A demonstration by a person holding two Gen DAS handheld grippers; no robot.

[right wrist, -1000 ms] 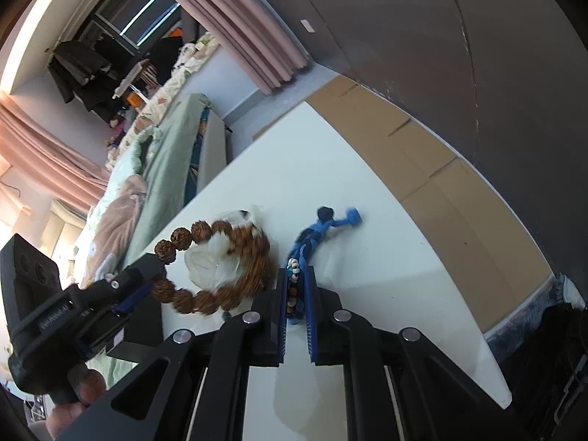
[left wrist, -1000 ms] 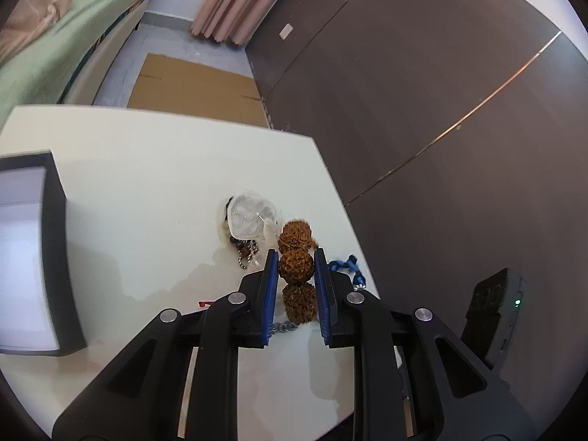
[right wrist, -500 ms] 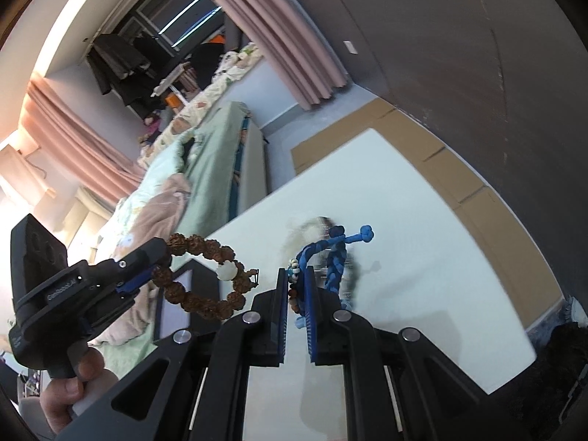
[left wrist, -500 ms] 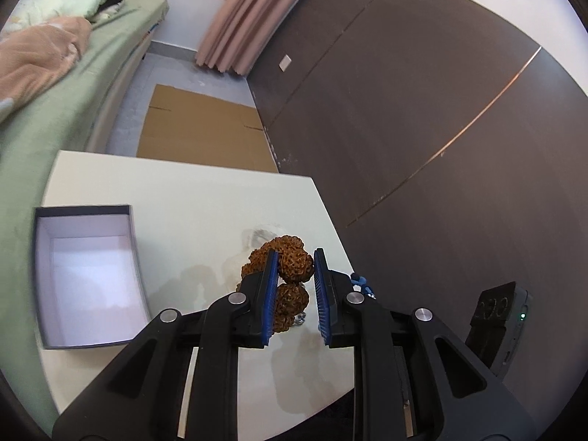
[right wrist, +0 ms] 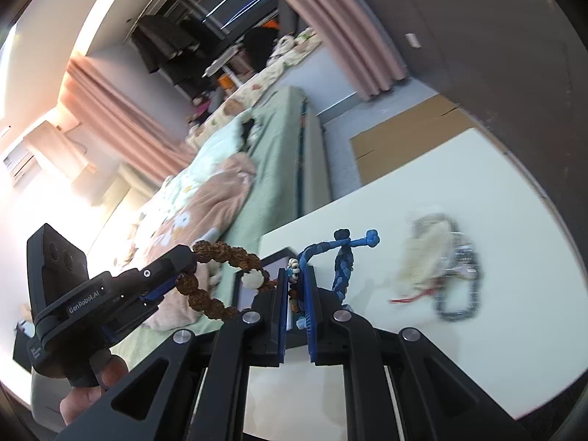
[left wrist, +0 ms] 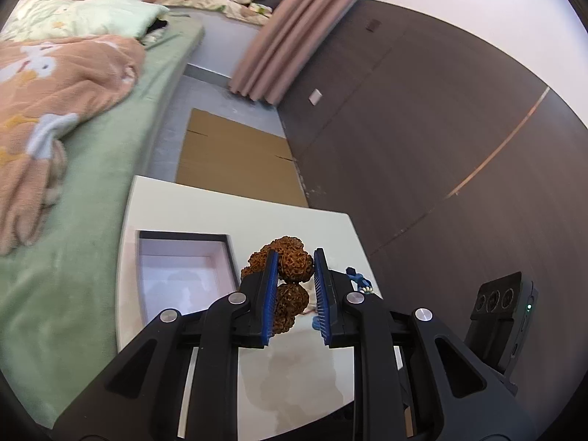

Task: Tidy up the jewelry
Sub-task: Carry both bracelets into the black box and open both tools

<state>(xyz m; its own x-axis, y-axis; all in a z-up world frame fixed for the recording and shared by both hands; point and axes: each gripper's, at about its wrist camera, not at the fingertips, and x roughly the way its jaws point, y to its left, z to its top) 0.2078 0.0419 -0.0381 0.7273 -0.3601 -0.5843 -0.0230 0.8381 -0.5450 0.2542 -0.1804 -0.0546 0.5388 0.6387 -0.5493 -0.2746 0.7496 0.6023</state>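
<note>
Bedroom worktop (left wrist: 294, 375): left claw (left wrist: 294, 286) pinches the brown bead bracelet (left wrist: 286, 257), right claw (right wrist: 296, 294) the blue cord bracelet (right wrist: 343, 257); lower each gently into the open box (left wrist: 176, 279), avoiding tangles.

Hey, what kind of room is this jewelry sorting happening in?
Most likely a bedroom at home. A bed with a green sheet and a peach blanket stands beside the white table, and pink curtains hang to the floor by a dark wall.

"GenRobot.AI" on the side of the left gripper (right wrist: 185, 262)
</note>
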